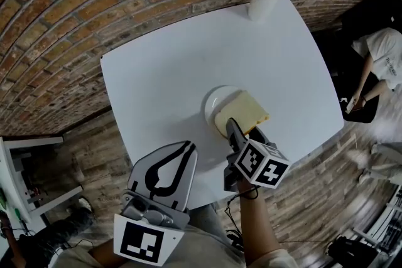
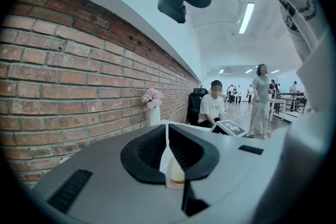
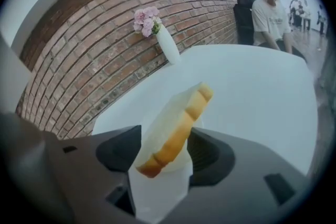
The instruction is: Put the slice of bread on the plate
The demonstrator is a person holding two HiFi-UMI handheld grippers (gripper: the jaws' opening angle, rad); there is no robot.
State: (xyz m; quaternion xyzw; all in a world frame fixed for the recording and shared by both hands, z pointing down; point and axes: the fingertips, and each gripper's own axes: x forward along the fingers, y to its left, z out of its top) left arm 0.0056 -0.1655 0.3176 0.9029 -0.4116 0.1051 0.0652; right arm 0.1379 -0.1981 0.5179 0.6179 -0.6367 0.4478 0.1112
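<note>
While the bread slice (image 1: 242,111) leans tilted on the white plate (image 1: 212,102), right gripper (image 1: 233,128) jaws stand apart astride it, likely to free it | left gripper (image 1: 186,147) jaws closed, empty, idle near plate

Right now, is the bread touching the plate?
Cannot tell. In the head view the bread overlaps the plate; the right gripper view shows it tilted, contact unclear.

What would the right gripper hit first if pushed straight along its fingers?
The slice of bread, tilted between the open fingers of the right gripper; just beyond it probably the plate, though depth is unclear.
</note>
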